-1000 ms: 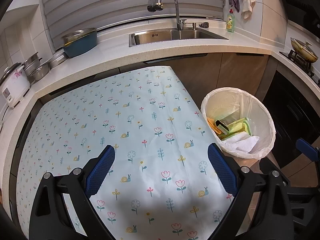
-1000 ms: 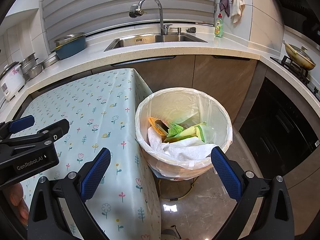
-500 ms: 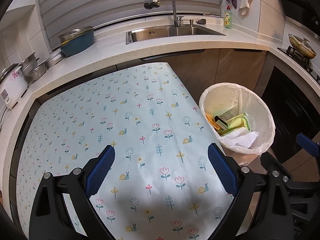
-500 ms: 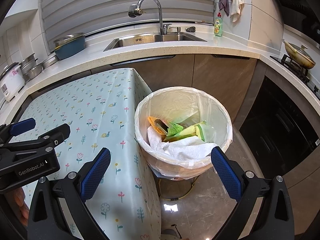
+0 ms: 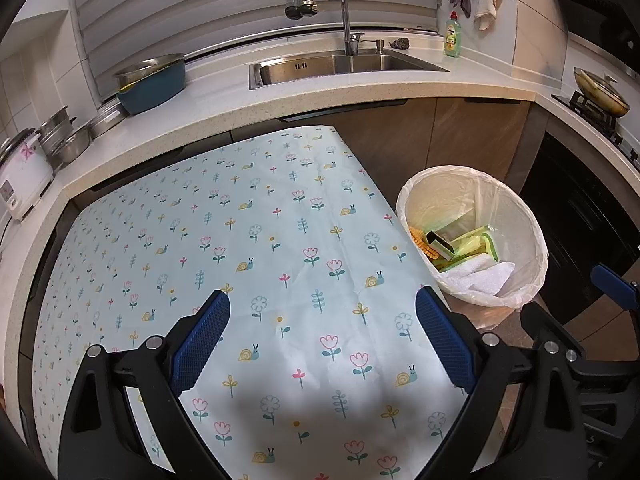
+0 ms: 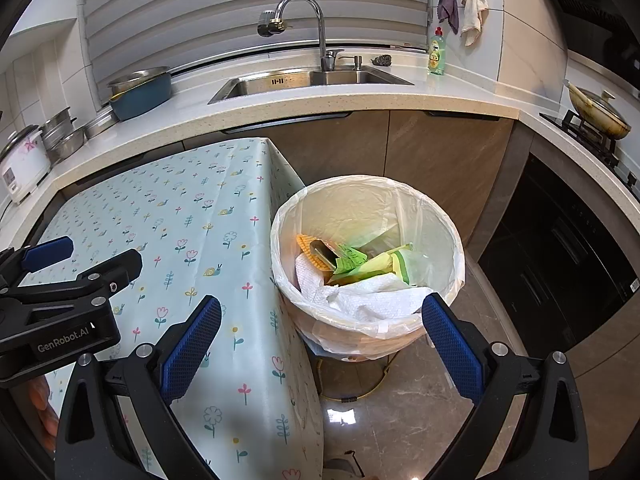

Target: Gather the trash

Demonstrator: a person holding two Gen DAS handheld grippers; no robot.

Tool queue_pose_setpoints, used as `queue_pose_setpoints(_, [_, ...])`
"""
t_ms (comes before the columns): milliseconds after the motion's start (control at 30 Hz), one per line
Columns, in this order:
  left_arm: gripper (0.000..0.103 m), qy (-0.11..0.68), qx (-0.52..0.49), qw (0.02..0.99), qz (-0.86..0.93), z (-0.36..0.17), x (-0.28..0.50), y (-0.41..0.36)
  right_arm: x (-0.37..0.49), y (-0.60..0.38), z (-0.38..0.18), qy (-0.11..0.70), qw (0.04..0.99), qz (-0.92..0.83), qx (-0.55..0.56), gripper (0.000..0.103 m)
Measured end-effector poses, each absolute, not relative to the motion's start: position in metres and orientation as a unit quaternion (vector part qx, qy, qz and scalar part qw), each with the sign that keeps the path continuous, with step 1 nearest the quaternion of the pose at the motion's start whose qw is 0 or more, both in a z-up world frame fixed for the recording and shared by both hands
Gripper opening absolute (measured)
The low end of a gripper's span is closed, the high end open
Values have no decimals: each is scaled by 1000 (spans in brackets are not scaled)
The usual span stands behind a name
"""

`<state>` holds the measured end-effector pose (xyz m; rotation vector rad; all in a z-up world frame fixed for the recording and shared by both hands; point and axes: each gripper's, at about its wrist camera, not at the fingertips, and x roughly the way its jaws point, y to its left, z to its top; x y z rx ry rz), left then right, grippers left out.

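A round bin with a white liner [image 6: 436, 216] stands on the floor right of the table; it also shows in the left wrist view [image 5: 532, 236]. It holds a white paper towel [image 6: 360, 296], green and yellow wrappers [image 6: 372, 264] and a corn cob [image 6: 310, 254]. My left gripper [image 5: 322, 308] is open and empty over the flowered tablecloth [image 5: 240, 240]. My right gripper [image 6: 320, 316] is open and empty, in front of the bin and above the table's right edge. No trash shows on the table.
A counter with a sink [image 5: 344, 66] and tap runs behind the table. A blue basin [image 5: 152, 86], steel pots [image 5: 68, 142] and a rice cooker [image 5: 20, 176] stand at the left. A dish soap bottle [image 5: 452, 38] and a stove with a pan [image 5: 600, 92] are at the right.
Both grippers have drawn back slightly from the counter and stayed open and empty. The bin's contents have not moved.
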<state>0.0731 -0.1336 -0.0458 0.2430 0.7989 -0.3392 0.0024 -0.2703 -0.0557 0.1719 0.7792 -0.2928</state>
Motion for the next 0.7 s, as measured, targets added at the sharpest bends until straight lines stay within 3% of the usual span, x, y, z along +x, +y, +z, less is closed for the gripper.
queue_pose_setpoints(700, [90, 386, 118, 901, -159, -46, 78, -129, 1, -276, -54, 377, 911, -147, 84, 97])
